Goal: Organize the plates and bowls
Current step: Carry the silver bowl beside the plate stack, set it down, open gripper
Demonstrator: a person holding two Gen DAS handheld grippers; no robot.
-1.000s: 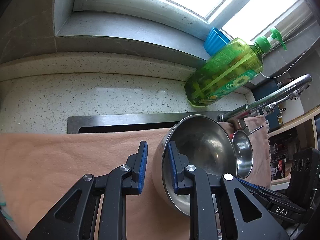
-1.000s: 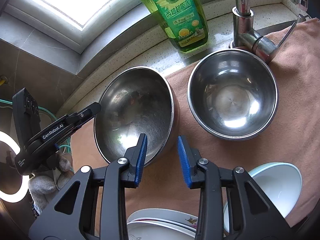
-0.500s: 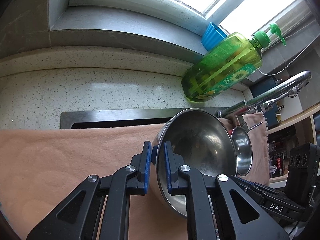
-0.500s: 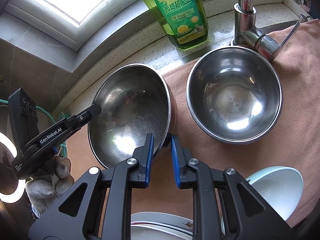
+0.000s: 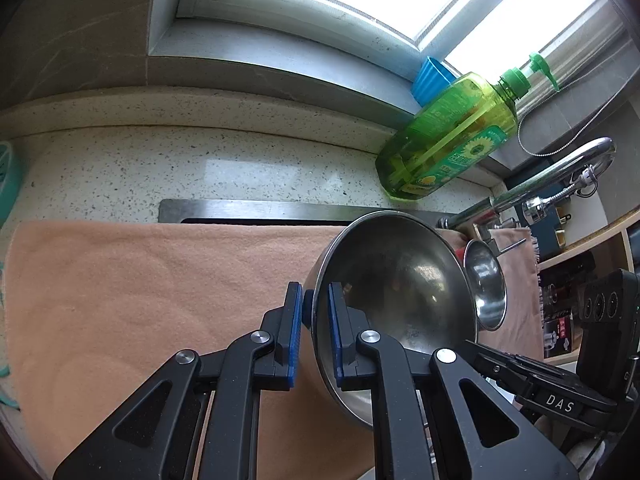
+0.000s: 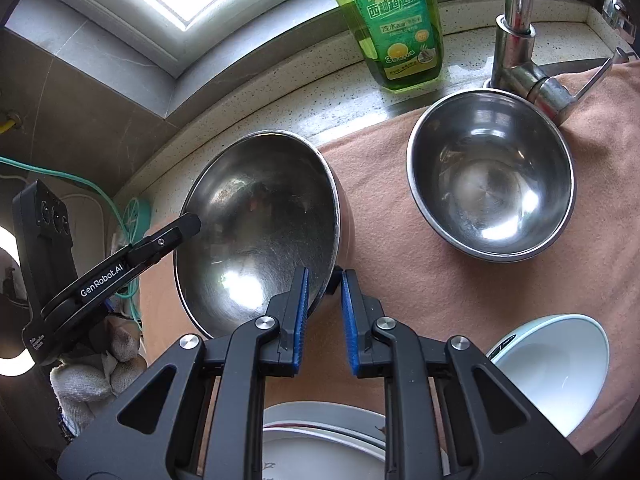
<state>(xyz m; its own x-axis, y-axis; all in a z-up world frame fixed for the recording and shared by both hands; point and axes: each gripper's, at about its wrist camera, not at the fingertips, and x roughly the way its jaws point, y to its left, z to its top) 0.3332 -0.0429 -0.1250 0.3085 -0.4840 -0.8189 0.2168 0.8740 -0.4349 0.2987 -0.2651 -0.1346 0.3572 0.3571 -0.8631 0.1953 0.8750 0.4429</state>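
The right gripper (image 6: 323,276) and the left gripper (image 5: 314,300) both pinch the rim of the tilted steel bowl (image 6: 256,236). Its underside is hidden. It opens toward the second steel bowl (image 6: 490,176) on the towel (image 6: 420,280).

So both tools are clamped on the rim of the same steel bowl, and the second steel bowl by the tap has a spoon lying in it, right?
Not quite. The second steel bowl by the tap is empty; the right wrist view shows only bare metal inside. The rest holds: the left tool and the right tool both clamp the rim of the same tilted steel bowl.
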